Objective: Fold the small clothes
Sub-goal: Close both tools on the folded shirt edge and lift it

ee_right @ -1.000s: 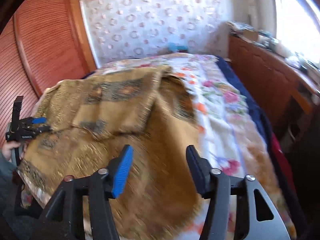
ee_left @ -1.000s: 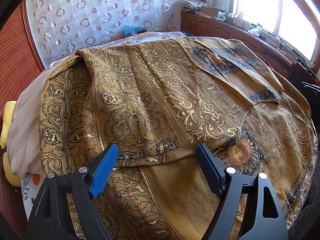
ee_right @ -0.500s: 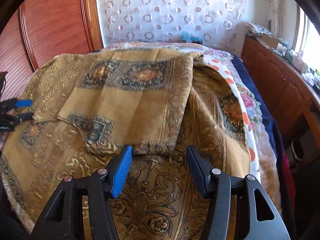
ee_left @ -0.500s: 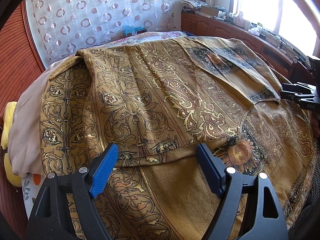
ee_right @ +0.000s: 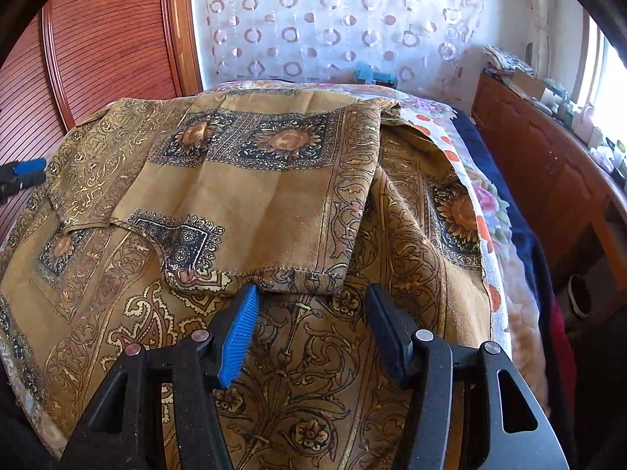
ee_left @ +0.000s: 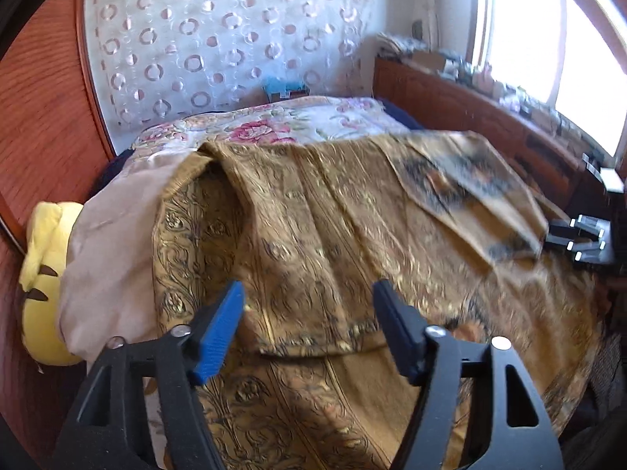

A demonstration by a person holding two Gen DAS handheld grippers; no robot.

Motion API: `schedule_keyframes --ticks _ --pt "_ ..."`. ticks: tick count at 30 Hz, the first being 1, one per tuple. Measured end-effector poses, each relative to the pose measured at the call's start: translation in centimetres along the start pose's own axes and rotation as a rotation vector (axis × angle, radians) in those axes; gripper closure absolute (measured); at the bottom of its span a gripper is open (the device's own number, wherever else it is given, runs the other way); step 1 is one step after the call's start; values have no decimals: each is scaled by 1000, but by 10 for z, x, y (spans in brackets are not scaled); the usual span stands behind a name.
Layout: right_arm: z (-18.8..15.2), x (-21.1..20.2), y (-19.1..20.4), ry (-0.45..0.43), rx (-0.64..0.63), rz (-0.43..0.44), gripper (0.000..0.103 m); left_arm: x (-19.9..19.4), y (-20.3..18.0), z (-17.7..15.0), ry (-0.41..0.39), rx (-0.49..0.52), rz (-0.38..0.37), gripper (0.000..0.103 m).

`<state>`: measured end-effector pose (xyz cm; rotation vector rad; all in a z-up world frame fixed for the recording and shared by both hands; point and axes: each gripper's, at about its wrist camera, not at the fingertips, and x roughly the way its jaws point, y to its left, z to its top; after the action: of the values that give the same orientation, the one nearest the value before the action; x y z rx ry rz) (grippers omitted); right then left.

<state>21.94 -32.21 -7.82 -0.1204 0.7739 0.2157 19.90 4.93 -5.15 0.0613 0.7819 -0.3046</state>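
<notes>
Bed (ee_right: 505, 211) under a floral coverlet (ee_left: 313, 123), with the gold paisley garment (ee_right: 250, 196) spread across most of it, a beige pillow (ee_left: 113, 258) at its left edge, a yellow plush toy (ee_left: 43, 274) just beside the pillow.

Sunlit bedroom, red-brown wood on two sides.

Sheer white curtain with ring pattern (ee_right: 337, 19) across the back wall; ribbed reddish wooden panelling (ee_right: 106, 47) at left; long low brown wooden cabinet (ee_right: 548, 164), top cluttered, under a glaring bright window (ee_left: 548, 51); floral pink-and-white bedspread (ee_left: 274, 125); yellow plush toy (ee_left: 43, 274) wedged beside the panelling.
</notes>
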Motion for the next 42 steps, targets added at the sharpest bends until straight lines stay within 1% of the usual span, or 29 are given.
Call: schedule_keyframes --ticks 1,2,4,6,12,15,18,20,23,24,26,30,32,33,34,35,36,38,40,42 --pt "-1 -1 -1 -1 0 1 45 1 3 2 -1 -15 -8 45" --pt "-1 -1 -1 -1 0 0 45 3 7 4 1 -26 -9 46" --pt "-2 -1 -2 -1 -1 1 45 8 11 5 9 -32 1 52" --pt "-2 -1 -2 -1 -1 1 45 18 13 3 31 -43 7 54" --pt "-1 -2 -4 3 4 13 45 36 23 -12 84 -76 30 54" --pt "1 -4 -5 24 -1 40 45 38 26 -19 90 -84 20 54" --pt "5 -9 -10 21 11 43 45 39 27 -25 89 -83 13 55" --pt "11 -12 -15 13 26 49 45 38 27 -24 87 -85 12 58" --pt "21 -7 -24 20 50 57 45 38 24 -23 87 -74 10 70" --pt "24 -3 -26 27 54 55 45 38 22 -22 80 -62 14 75" --pt "31 6 -29 43 54 61 45 36 20 -21 72 -49 13 75" --pt "39 21 -31 73 40 54 45 39 25 -21 85 -64 20 76" --pt "42 24 -31 74 36 47 52 41 26 -21 94 -66 20 76" --pt "43 26 -31 74 31 45 53 41 26 -20 93 -59 18 78" --pt "44 26 -29 73 26 44 57 39 25 -20 87 -53 12 92" --pt "45 27 -27 70 20 46 66 37 24 -19 80 -50 0 94" --pt "45 28 -24 66 14 56 72 34 22 -18 70 -47 -15 95" --pt "44 29 -22 58 1 58 93 26 19 -16 49 -36 -14 96" --pt "44 26 -19 45 -14 58 99 18 15 -13 30 -28 -23 97" --pt "44 17 -19 13 -15 77 101 8 13 -9 7 -20 -31 97"
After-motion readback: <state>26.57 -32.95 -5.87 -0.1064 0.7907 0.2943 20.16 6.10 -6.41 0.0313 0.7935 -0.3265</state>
